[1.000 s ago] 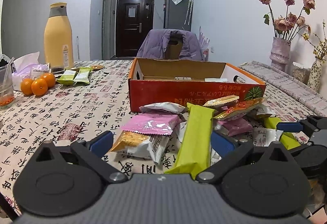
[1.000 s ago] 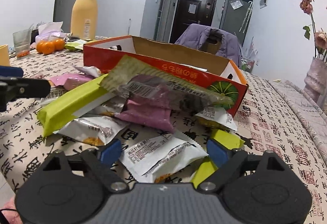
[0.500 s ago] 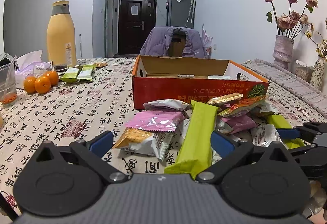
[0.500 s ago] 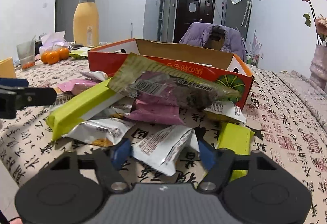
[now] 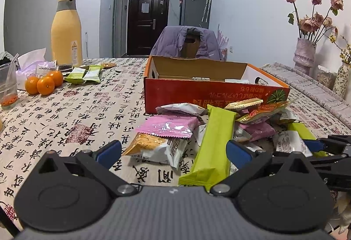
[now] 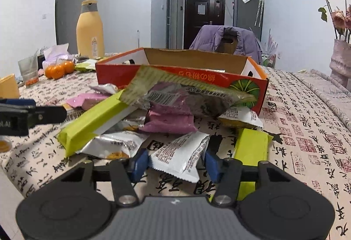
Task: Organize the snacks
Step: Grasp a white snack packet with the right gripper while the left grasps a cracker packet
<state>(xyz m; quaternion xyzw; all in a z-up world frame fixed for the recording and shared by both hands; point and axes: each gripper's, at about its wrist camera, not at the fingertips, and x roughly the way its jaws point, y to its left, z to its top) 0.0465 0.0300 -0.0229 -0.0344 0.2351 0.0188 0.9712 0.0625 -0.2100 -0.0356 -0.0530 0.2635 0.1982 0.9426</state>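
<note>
At the near edge of the snack pile, just in front of the orange cardboard box, the right gripper has just been closing around a white snack packet, its blue pads at the packet's sides. The left gripper stands wide open, holding nothing, over a long green bar.

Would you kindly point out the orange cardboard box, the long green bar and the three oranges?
orange cardboard box (image 5: pixel 210 95): left wrist view, its front wall.
long green bar (image 5: pixel 216 141): left wrist view, mid-wrapper.
three oranges (image 5: pixel 45 85): left wrist view, the front fruit.
</note>
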